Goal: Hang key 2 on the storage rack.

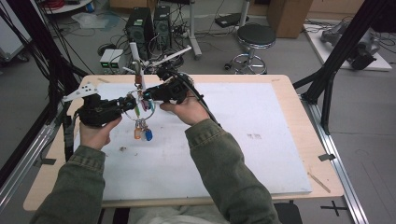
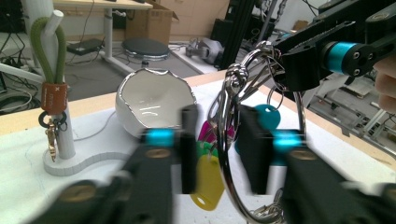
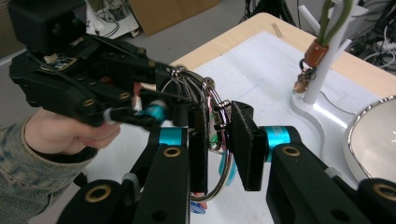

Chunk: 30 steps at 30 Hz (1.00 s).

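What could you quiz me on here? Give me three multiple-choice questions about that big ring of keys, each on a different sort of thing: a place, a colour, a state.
1. Where is the large metal ring?
A. Lying flat on the white mat
B. Held up in the air between the two grippers
C. Hung on the white stand

2. What colour is the loop hung on the white stand?
A. Green
B. Red
C. Blue

3. How do the left gripper's jaws stand?
A. Shut tight on the bowl
B. Shut empty
C. Open, with the ring between them

Answers: 1 B, the high view shows the ring and its hanging tags above the mat. 2 A, the left gripper view shows an olive-green loop with a brown band. 3 C, gaps show on both sides of the ring's wire.
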{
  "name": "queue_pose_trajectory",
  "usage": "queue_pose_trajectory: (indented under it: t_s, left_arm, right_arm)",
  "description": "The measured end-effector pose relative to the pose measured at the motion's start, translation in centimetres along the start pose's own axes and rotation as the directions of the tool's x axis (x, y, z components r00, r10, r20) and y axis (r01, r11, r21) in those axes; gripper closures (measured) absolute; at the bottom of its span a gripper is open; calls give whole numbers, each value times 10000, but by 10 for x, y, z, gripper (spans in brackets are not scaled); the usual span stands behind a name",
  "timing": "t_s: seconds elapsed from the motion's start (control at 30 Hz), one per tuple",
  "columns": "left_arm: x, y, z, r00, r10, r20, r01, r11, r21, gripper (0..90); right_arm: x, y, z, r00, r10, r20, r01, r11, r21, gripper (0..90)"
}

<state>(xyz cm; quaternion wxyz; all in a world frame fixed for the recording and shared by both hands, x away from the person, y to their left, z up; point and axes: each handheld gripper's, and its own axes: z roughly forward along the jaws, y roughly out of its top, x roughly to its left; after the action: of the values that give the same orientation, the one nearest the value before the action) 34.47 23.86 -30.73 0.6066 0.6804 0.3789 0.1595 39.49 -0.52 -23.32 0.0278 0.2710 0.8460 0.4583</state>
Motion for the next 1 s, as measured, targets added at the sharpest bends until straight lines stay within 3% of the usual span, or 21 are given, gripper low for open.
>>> queue_pose_trajectory:
  t_s: [0.07, 0.27, 0.37, 0.53, 0.77, 0.87, 0.9, 1.0]
  left_arm:
    - [-2, 1, 0, 9998, 165, -98, -164, 9998, 108, 791]
    - [-3, 2, 1, 9999, 103, -130, -101, 9998, 194, 797]
    - [-5, 3, 2, 9988, 406, -270, -399, 9988, 275, 798]
    - [-5, 4, 2, 9965, 698, -453, -677, 9966, 465, 797]
    - [-2, 5, 1, 9964, 562, -635, -543, 9981, 307, 797]
    - [1, 6, 0, 9959, 549, -716, -528, 9981, 301, 797]
    - [2, 6, 0, 9957, 522, -762, -502, 9984, 273, 797]
    - [4, 6, 0, 9955, 537, -783, -514, 9982, 320, 797]
  right_arm:
    - [2, 0, 1, 10000, 5, 4, -5, 10000, 36, 775]
    - [0, -1, 1, 10000, 52, 25, -52, 10000, 23, 770]
    - [-2, -2, 1, 9998, 184, -22, -184, 9998, -28, 743]
    - [-9, -5, -5, 9981, 447, 425, -433, 9985, -320, 560]
    - [-18, -11, -14, 9932, 726, 906, -692, 9968, -401, 287]
    - [-22, -14, -19, 9922, 874, 884, -833, 9953, -490, 180]
    - [-24, -16, -21, 9925, 911, 818, -857, 9940, -677, 129]
    - [-33, -25, -28, 9916, 1110, 663, -1023, 9872, -1221, 83]
